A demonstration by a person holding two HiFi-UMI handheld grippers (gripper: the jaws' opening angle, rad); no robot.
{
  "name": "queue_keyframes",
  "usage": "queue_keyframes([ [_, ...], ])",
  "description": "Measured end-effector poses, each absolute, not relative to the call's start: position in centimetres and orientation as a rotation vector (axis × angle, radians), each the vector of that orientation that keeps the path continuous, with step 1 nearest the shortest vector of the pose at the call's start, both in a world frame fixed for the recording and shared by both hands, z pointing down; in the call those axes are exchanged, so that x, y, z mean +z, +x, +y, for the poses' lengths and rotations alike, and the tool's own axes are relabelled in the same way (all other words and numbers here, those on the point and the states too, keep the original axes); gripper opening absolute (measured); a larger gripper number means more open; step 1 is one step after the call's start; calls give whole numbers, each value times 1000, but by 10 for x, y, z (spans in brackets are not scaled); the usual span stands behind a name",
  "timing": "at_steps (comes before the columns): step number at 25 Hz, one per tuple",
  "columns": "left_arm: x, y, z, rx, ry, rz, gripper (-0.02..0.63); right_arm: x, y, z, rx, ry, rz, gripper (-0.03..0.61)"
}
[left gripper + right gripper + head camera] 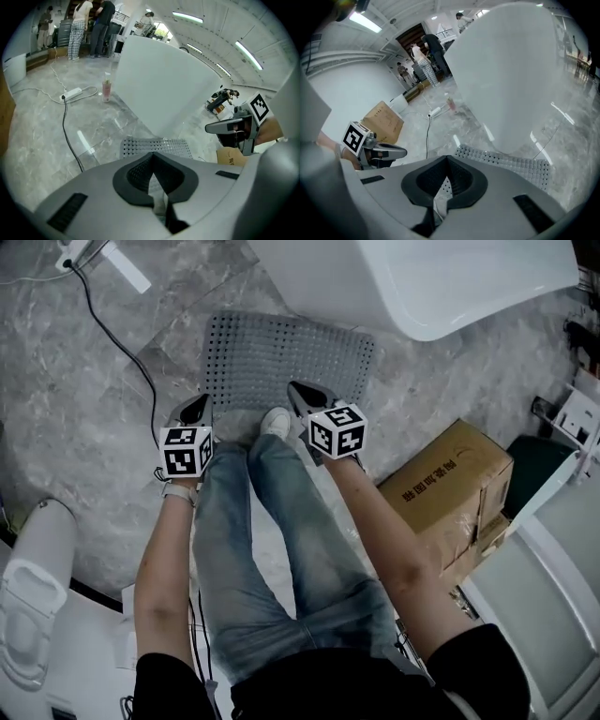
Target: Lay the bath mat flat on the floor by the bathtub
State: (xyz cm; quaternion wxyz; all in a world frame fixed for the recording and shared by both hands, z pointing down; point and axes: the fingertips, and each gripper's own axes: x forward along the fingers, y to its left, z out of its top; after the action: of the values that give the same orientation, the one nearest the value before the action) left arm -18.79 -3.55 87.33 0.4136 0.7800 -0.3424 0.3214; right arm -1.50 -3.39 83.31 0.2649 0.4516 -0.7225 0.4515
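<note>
Mat (286, 362) lies flat on the grey marbled floor (75, 427), grey and dotted with rows of holes, its far edge just beside the white tub (441, 282). At far left a black cable (122, 343) runs over the floor from a power strip (70, 259) near the top corner. The left gripper (194, 411) hangs above the mat's near left corner, its jaws pressed together on nothing; the left gripper view shows the dark pads meeting, with the mat on the floor beyond. A white shoe (275, 421) touches the mat's near edge, between the two grippers. The right gripper (305, 395) hangs over the near edge, its jaws likewise closed and empty. Right of the person's legs a cardboard box (450, 488) sits on the floor.
</note>
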Motion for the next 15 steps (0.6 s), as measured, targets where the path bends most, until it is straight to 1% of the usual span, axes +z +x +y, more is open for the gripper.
queue_keyframes([
  [8, 756, -187, -37, 754, 2009, -905, 17, 715, -36, -38, 1201, 1240, -2052, 26],
  [15, 657, -180, -33, 724, 2070, -914, 17, 622, -40, -30, 1189, 1264, -2097, 26],
])
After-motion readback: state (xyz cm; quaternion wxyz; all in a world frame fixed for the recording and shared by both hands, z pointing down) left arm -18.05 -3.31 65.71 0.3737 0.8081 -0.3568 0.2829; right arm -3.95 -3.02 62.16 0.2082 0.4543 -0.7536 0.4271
